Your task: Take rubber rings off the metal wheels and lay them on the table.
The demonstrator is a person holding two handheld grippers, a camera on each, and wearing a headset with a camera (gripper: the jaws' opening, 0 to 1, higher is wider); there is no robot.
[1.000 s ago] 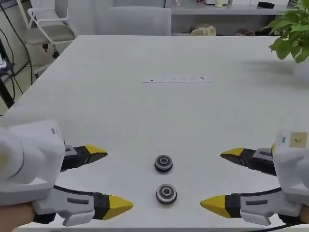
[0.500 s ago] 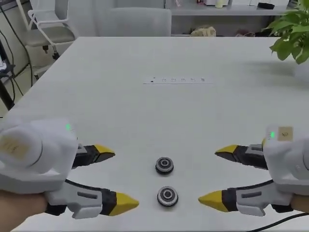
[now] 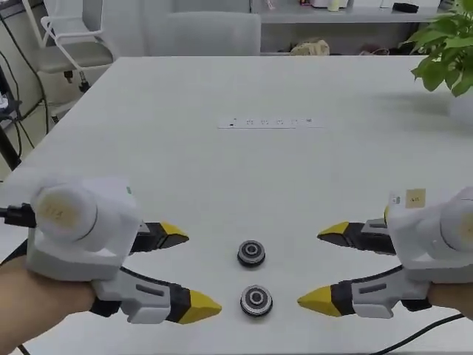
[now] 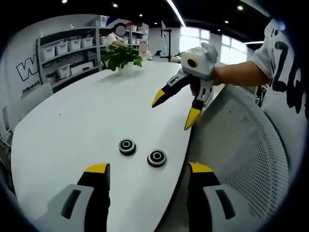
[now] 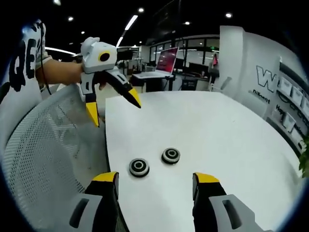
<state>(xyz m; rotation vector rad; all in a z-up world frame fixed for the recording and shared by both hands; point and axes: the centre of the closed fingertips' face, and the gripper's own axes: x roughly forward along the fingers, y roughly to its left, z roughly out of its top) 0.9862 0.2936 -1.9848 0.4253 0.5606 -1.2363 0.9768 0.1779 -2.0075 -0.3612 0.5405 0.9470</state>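
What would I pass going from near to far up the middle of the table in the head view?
Near metal wheel → far metal wheel → thin marked strip on the tabletop → grey chair behind the table.

Open-plan workroom with a large white table [image 3: 222,163].
Office chairs [image 3: 74,50] at its far end, potted plant [image 3: 446,52] to one side; storage shelves [image 4: 63,54] along a wall, recessed ceiling lights [image 5: 131,22].

Bright, even light comes from ceiling lights [image 5: 131,21] above the table [image 3: 222,170]; shadows on it are faint. Gripper views bow strongly at edges; head view is sharp.
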